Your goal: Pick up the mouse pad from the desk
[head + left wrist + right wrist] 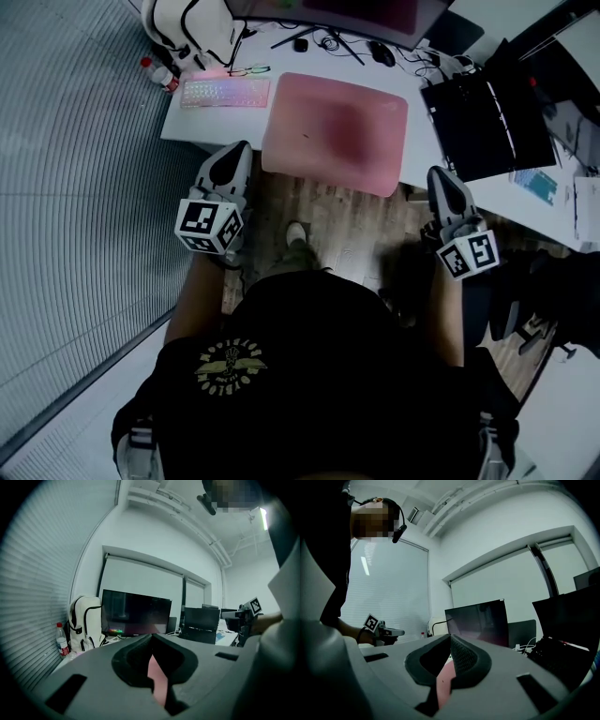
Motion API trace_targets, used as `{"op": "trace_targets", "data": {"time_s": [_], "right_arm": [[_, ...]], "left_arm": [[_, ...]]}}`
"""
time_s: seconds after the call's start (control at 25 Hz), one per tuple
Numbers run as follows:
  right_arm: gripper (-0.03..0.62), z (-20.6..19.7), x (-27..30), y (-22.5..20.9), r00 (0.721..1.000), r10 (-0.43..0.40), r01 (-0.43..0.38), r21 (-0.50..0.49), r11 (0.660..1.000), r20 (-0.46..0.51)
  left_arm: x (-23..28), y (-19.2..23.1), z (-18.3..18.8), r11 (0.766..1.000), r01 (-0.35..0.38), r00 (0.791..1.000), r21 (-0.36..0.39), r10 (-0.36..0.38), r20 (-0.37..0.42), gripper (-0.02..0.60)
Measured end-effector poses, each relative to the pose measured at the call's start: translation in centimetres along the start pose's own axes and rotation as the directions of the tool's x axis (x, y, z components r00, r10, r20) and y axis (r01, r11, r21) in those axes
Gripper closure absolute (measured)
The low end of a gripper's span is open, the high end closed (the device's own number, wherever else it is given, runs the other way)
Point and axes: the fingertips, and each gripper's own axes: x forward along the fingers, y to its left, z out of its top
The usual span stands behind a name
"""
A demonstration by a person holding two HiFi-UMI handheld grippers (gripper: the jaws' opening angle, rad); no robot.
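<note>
A black shirt with a gold emblem is worn; the grey left gripper and right gripper are marked with black-and-white squares.

We find the mouse pad on the bench, overhanging its near edge, with the keyboard left, the laptop right and the monitor far behind.

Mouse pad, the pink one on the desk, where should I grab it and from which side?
Grip the mouse pad by its near edge, coming level from the person's side. It lies flat and thin, and that edge seems to overhang the desk front, leaving room for a jaw underneath.
</note>
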Motion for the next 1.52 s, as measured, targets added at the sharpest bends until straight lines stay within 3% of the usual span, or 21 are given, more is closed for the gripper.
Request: {"op": "trace_targets", "data": {"time_s": [0.44, 0.68, 0.96, 1.2, 1.52], "right_arm": [[0.592, 3.5, -0.1, -0.1, 0.996, -0.082, 0.083, -0.082, 0.993, 0.021], [0.592, 3.1, -0.6, -0.9, 0.990, -0.136, 0.138, -0.094, 0.986, 0.021], [0.592, -3.7, -1.0, -4.8, 0.977, -0.192, 0.191, -0.014, 0.981, -0.094], [0.592, -11.8, -0.5, -7.5, 0.955, -0.155, 0.167, 0.024, 0.986, -0.252], [0.592, -21.1, -1.4, -9.6, 0.902, -0.123, 0.163, 0.063, 0.985, -0.414]], "left_arm": [[2.2, 1.4, 1.6, 0.998, 0.068, 0.997, -0.006, -0.068, 0.044, 0.575], [3.6, 2.9, 0.2, 0.994, 0.101, 0.995, 0.029, -0.101, -0.001, 0.575], [6.6, 4.5, -6.4, 0.997, 0.076, 0.986, -0.003, -0.075, -0.149, 0.575], [8.6, 4.8, -14.0, 0.997, 0.021, 0.958, -0.075, -0.041, -0.284, 0.575], [8.6, 5.7, -22.1, 0.997, -0.010, 0.909, -0.082, -0.025, -0.416, 0.575]]}}
